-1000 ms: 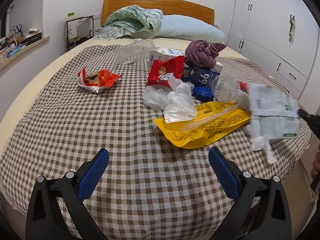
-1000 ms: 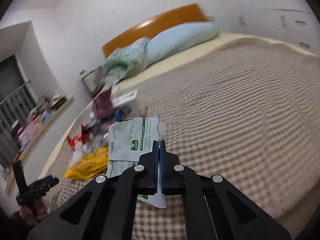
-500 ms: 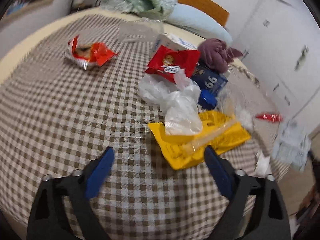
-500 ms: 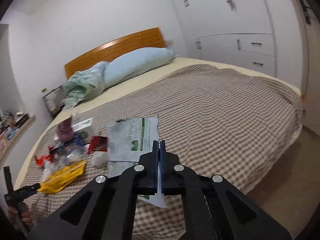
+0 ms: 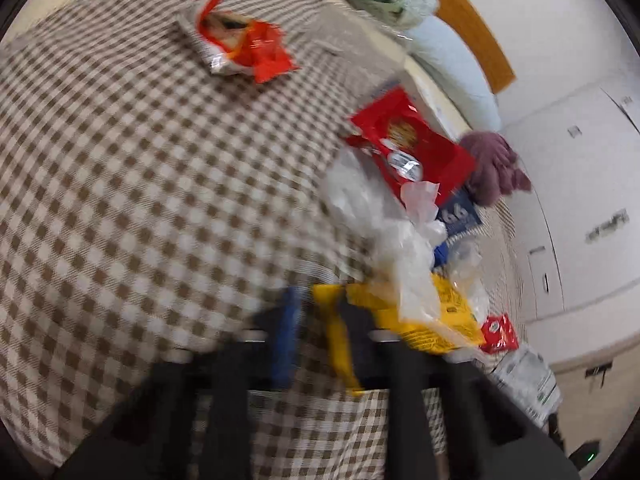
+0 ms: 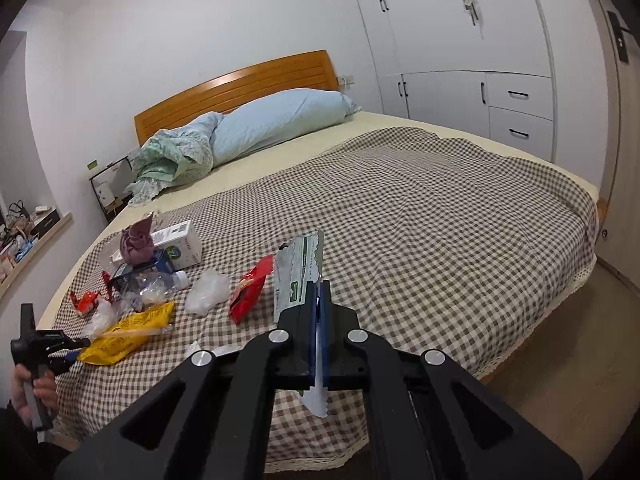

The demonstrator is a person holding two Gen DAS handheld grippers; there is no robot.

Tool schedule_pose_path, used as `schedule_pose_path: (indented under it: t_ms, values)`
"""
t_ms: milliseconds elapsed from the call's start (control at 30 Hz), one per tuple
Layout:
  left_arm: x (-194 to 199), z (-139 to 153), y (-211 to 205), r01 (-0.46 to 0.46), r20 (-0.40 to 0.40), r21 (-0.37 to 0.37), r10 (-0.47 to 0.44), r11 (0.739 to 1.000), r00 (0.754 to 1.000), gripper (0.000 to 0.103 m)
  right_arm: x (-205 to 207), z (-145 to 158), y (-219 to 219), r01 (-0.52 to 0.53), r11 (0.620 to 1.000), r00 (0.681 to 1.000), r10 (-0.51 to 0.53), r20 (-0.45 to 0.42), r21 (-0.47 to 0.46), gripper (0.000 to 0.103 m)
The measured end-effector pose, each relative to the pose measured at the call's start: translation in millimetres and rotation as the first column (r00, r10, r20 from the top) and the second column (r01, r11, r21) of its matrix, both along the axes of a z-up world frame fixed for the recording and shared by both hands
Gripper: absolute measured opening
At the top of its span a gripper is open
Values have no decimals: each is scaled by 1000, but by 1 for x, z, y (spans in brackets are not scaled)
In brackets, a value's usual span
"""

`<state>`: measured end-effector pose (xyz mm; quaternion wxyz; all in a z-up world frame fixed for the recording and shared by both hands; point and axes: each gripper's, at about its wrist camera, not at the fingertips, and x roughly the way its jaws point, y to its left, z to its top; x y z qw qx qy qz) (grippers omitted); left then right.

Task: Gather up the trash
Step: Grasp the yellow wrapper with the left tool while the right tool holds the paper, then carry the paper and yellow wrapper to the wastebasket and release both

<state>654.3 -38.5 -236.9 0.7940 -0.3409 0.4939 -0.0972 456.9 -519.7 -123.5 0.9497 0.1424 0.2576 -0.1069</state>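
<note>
Change: left hand-held gripper was wide apart, now clamped on yellow bag edge, lower centre | trash item secured, lift next | right hand-held gripper clamped on white-green wrapper above bed | nearby: clear plastic draped over bag, may drag; red packet, orange wrapper upper left.
</note>
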Motion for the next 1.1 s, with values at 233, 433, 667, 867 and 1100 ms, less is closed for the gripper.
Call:
schedule_pose_path:
  t_ms: [233,433,667,867,1100]
  values:
    - [-31,66,13,-26,165,1,25,1000,986,0,-1,15,20,-46,998,999,46,8,-31,1]
    - [-36,164,15,-150,401,256,36,955,915,0,5,36,40,-70,995,997,72,26,-71,1]
    - [-62,276,-11,-245,628,519,-172,819,759,0,1,71,60,-77,986,995,86,52,-147,1]
    - [-101,312,-30,-210,671,514,-237,831,702,0,-51,104,44,-37,988,993,54,105,-153,1]
    - [-170,331,-76,-98,691,478,-305,873,655,0,-132,93,-1,70,990,995,-61,73,-124,1]
